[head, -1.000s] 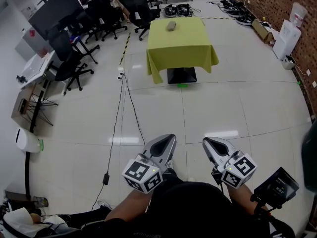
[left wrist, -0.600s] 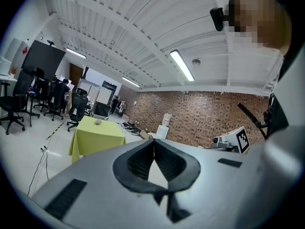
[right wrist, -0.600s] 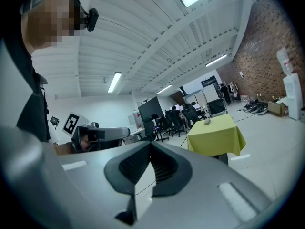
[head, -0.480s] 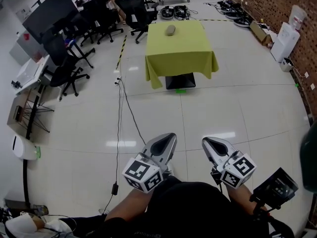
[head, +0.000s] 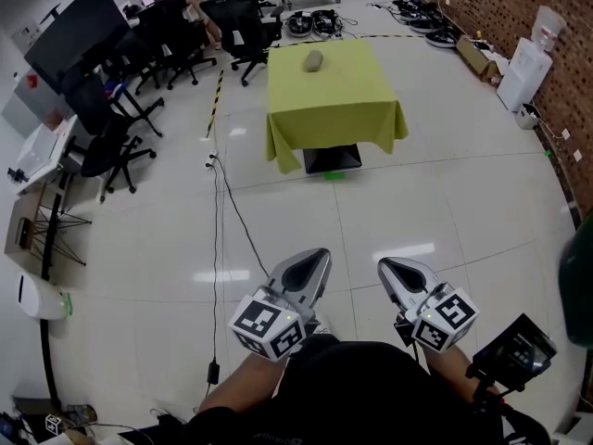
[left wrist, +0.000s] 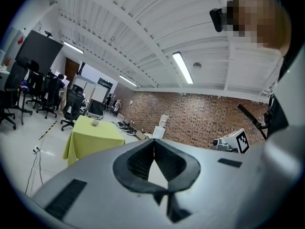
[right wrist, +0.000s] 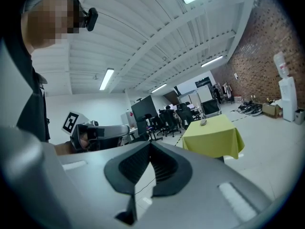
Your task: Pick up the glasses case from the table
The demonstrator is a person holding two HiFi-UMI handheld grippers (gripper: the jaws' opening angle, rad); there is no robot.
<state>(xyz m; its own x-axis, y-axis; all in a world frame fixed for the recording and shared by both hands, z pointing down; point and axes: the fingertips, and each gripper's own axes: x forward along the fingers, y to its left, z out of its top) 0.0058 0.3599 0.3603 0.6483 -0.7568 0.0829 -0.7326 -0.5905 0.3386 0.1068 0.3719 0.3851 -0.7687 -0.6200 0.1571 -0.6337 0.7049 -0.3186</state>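
Near the far edge of the tabletop (head: 338, 95) lies the glasses case (head: 313, 60); my left gripper (head: 319, 260) and right gripper (head: 385, 269) are closed, empty.

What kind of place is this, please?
Probably an office or lab workspace: black office chairs, a large dark monitor, a brick wall and a cloth-covered table on open floor.

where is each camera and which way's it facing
Head view: on the person's head, looking steeply down at the floor and far table; shows left gripper and right gripper.
Left gripper view: rides the left gripper, looking along its shut jaws; right gripper beside.
Right gripper view: rides the right gripper, looking along its shut jaws; left gripper beside.
Shared: all see the table and glasses case.
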